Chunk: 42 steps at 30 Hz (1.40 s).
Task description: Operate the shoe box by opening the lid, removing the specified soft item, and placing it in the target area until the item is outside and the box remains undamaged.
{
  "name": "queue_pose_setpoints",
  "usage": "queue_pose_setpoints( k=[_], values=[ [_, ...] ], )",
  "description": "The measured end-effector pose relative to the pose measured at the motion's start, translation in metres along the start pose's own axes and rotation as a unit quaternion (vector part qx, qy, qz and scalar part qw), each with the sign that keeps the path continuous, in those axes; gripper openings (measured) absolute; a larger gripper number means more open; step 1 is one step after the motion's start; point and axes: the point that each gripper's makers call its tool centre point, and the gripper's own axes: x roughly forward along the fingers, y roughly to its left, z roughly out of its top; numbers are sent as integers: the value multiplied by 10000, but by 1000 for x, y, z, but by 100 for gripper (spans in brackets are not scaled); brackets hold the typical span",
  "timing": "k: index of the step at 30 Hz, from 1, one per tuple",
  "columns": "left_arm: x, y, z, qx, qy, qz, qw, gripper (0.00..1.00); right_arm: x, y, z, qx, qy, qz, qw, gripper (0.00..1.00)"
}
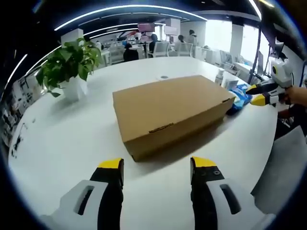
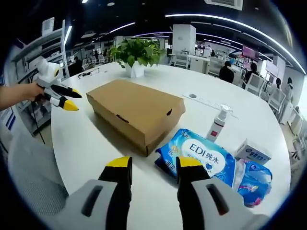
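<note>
White round tabletop (image 1: 72,143) in an open office, carrying a closed cardboard shoe box (image 1: 168,112) near its middle. Blue soft packs (image 2: 201,155) and a spray bottle (image 2: 218,122) are seen by one box end; a potted plant (image 1: 72,64) stands toward the far edge. Left hand-held gripper (image 1: 157,168) and right hand-held gripper (image 2: 148,165) are both released, grasping nothing. Lid opening is judged not yet begun; a jaw is needed under the lid's front edge.
</note>
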Motion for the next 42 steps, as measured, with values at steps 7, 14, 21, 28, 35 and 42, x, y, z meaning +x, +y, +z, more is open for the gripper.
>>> queue_pose_setpoints(
  k=[7,14,21,28,35,42],
  values=[
    [-22,-21,2,46,-314,-111,9994,62,-37,-8,-19,-10,-45,-257,9997,45],
    [-48,-42,5,316,-736,-13,9968,65,-73,-12,-31,145,-243,-538,9982,53],
    [-69,-63,2,285,-972,-147,9947,74,-102,-6,-42,168,-379,-659,9970,64],
    [-84,-83,-7,300,-1141,-183,9928,85,-119,0,-57,64,-479,-782,9958,73],
    [-93,-94,-13,101,-1265,-297,9915,100,-131,4,-60,118,-588,-831,9947,87],
    [-97,-96,-26,199,-1176,-311,9924,100,-137,8,-67,63,-541,-850,9949,96]
  ],
)
